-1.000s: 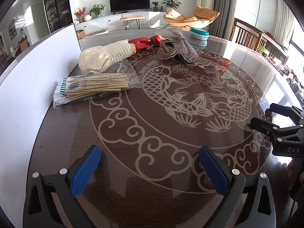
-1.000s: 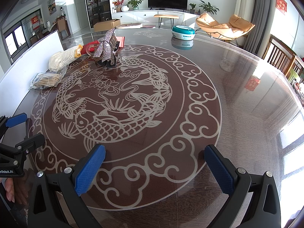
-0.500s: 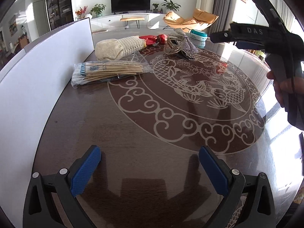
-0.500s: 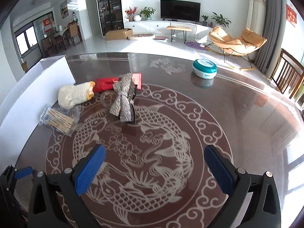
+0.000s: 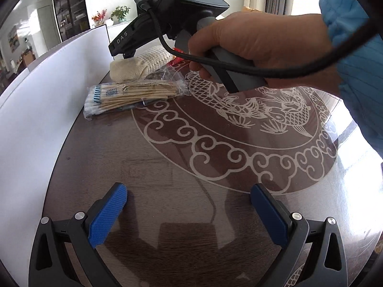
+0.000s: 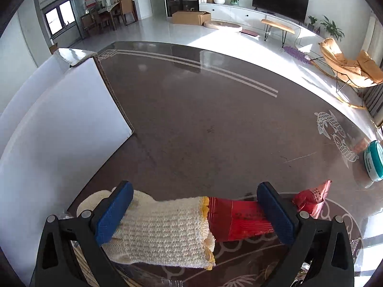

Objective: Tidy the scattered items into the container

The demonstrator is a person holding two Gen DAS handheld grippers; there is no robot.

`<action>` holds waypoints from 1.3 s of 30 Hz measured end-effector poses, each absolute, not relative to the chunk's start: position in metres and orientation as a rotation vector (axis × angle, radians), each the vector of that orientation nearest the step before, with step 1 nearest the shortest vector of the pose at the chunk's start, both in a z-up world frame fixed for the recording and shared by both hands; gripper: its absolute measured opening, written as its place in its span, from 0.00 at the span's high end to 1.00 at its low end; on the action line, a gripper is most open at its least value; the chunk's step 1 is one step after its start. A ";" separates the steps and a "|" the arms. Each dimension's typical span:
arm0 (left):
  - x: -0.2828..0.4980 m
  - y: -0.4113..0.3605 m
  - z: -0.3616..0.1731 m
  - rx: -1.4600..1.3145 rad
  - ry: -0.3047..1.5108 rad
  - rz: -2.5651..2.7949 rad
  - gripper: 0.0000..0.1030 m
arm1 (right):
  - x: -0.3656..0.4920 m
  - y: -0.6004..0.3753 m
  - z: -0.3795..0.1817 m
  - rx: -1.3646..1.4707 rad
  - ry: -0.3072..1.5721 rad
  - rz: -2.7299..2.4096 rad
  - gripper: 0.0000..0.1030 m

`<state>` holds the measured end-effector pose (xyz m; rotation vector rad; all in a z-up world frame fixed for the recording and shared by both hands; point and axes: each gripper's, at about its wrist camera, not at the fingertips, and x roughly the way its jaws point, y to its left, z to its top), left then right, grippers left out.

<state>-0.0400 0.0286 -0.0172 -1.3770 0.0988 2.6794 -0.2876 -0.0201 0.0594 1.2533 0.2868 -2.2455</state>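
Observation:
A cream knitted glove (image 6: pixel 162 227) lies on the dark table with a red packet (image 6: pixel 241 217) at its cuff. My right gripper (image 6: pixel 195 211) is open and straddles both, its fingers low around them. In the left wrist view the glove (image 5: pixel 134 65) lies behind a clear bag of cotton swabs (image 5: pixel 134 94), and the right gripper's body hangs over the glove, its fingers hidden. My left gripper (image 5: pixel 189 211) is open and empty over bare table near the front edge. The white box wall (image 5: pixel 36 110) stands along the left, also in the right wrist view (image 6: pixel 62 129).
A teal round tin (image 6: pixel 373 163) sits at the table's far right. The hand and blue sleeve (image 5: pixel 354 55) holding the right gripper fill the upper right of the left wrist view. The table carries a carp and cloud pattern (image 5: pixel 251 110).
The right gripper has swung forward and left across the table and come down over the glove and red packet. The left gripper has drawn back a little. Both stay open.

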 end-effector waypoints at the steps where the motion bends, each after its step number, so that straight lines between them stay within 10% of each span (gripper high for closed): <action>1: -0.040 0.029 -0.017 -1.377 0.099 2.679 0.00 | -0.278 -0.018 0.058 1.230 0.299 -2.212 0.00; 22: -0.041 0.027 -0.016 -1.369 0.075 2.677 0.00 | -0.083 0.210 0.089 1.127 0.246 -2.435 0.00; 39: -0.041 0.028 -0.015 -1.367 0.070 2.676 0.00 | -0.129 0.303 0.054 1.411 0.133 -2.640 0.00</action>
